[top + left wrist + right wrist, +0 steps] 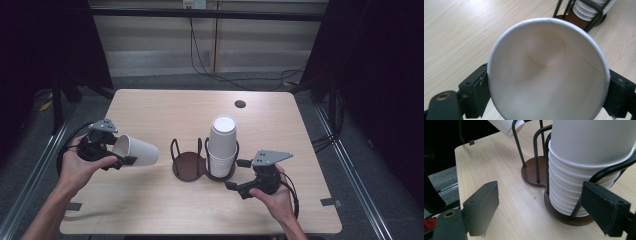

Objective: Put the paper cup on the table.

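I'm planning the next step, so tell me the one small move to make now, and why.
Probably swing the left hand-held gripper right and tip the paper cup upright over the empty holder ring. The cup is clamped sideways, above the table, left of the holder, while the other ring already carries the cup stack. The right hand-held gripper waits open beside it.

cup (pixel 549 82): matt paper | holder (pixel 536 173): black wire, wood base | table (pixel 165 107): pale wood

Open tabletop (pixel 150 107) surrounds the wire holder (pixel 189 165), whose cup stack (pixel 222 145) blocks the right ring.
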A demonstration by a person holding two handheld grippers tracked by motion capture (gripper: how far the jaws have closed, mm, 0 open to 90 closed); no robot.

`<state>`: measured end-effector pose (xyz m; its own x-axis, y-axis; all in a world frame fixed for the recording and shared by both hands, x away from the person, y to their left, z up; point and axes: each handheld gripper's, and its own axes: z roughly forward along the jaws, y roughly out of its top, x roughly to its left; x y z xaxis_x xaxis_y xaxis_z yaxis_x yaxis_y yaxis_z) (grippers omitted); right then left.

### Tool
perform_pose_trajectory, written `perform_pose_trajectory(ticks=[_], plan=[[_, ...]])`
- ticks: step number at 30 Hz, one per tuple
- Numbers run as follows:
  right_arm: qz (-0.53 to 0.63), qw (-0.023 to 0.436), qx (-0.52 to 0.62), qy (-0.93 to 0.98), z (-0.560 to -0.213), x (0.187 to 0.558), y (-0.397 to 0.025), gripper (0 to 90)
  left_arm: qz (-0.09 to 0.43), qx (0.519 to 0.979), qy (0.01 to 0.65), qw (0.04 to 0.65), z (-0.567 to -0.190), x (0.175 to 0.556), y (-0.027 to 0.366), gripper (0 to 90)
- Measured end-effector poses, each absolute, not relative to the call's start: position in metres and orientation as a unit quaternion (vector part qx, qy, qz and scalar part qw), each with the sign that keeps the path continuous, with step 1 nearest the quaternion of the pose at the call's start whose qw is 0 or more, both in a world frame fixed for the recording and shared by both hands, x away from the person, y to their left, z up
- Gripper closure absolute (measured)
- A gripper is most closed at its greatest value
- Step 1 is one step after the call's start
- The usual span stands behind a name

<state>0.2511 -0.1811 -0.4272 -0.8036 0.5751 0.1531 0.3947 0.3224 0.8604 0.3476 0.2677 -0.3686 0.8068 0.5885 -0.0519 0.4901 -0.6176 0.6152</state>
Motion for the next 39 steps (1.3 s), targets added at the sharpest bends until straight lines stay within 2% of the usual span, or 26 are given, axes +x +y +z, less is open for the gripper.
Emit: perform_pose_trajectory(ticks=[13, 30, 39], plan=[[0.495, 0.09, 0.298, 0.811, -0.428, 0.251, -0.18, 15.5, 0.092, 0.918, 0.292, 0.25, -0.368, 0.374, 0.248, 12.4], [0.494, 0.09, 0.297, 0.813, -0.429, 0.252, -0.18, 15.5, 0.078, 0.937, 0.284, 0.189, -0.364, 0.409, 0.219, 12.5], [0.493, 0.085, 0.294, 0.815, -0.43, 0.252, -0.179, 15.5, 0.062, 0.947, 0.28, 0.143, -0.385, 0.421, 0.196, 11.8]])
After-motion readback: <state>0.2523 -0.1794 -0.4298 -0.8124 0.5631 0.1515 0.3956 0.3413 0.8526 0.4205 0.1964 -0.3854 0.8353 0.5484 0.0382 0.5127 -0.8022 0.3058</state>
